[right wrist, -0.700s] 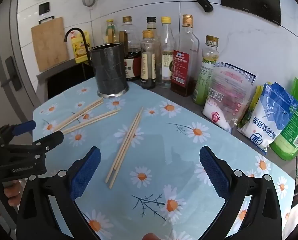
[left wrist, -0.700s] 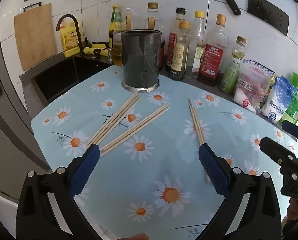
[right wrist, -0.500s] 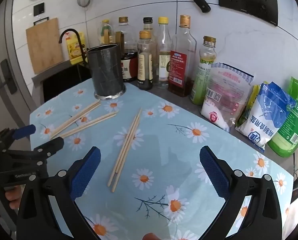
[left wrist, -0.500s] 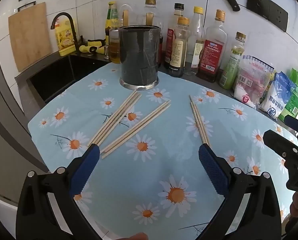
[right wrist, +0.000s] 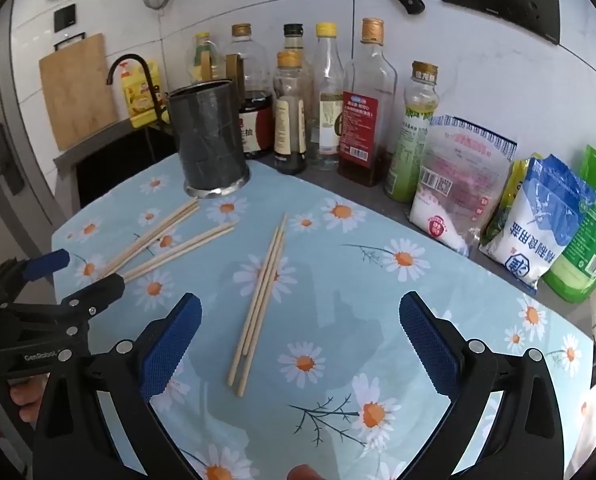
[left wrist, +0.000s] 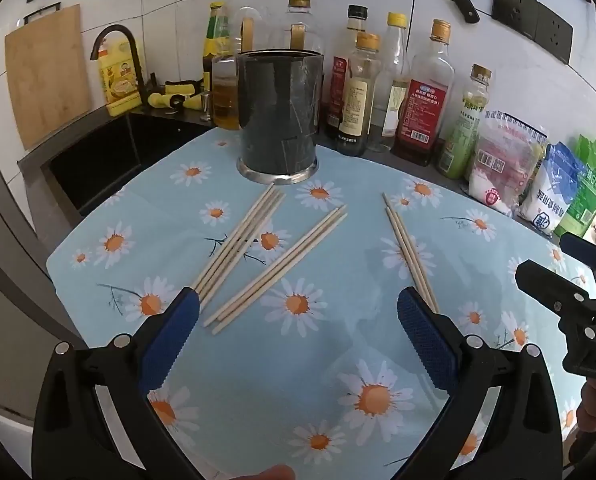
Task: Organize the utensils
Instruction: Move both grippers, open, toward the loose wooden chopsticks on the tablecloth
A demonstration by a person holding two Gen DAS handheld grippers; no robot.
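Where the daisy-print cloth [left wrist: 258, 380] covers the worktop [right wrist: 393, 204], everything of the task lies on it. Behind the cloth, along the tiled wall: a dark sink [left wrist: 98, 160] with a black tap [left wrist: 118, 60] at the left, a wooden cutting board [left wrist: 46, 76] leaning beside it, a row of bottles [left wrist: 421, 100] in the middle, bags of salt and sugar [right wrist: 533, 220] at the right. Near the back edge of the cloth, upright: a dark cylindrical utensil holder [left wrist: 280, 114] with a metal base, nothing visible sticking out of it.

In front of the holder, flat on the cloth, three separate groups of wooden chopsticks. Left group [left wrist: 240, 240]: several sticks side by side, slanting toward the holder, its near end just beside the left finger of the left gripper [left wrist: 296, 336] in that gripper's view. Middle group [left wrist: 280, 268]: a few sticks on a similar slant, close to the left group but apart from it. Right group [right wrist: 264, 292]: well apart from the other two, running away from the right gripper [right wrist: 298, 338] and lying between its fingers in that camera's view.

Both grippers above the cloth, touching nothing. Jaws of the left gripper spread wide, blue pads [left wrist: 170, 340] facing each other with only cloth between. Jaws of the right gripper likewise wide, holding nothing.
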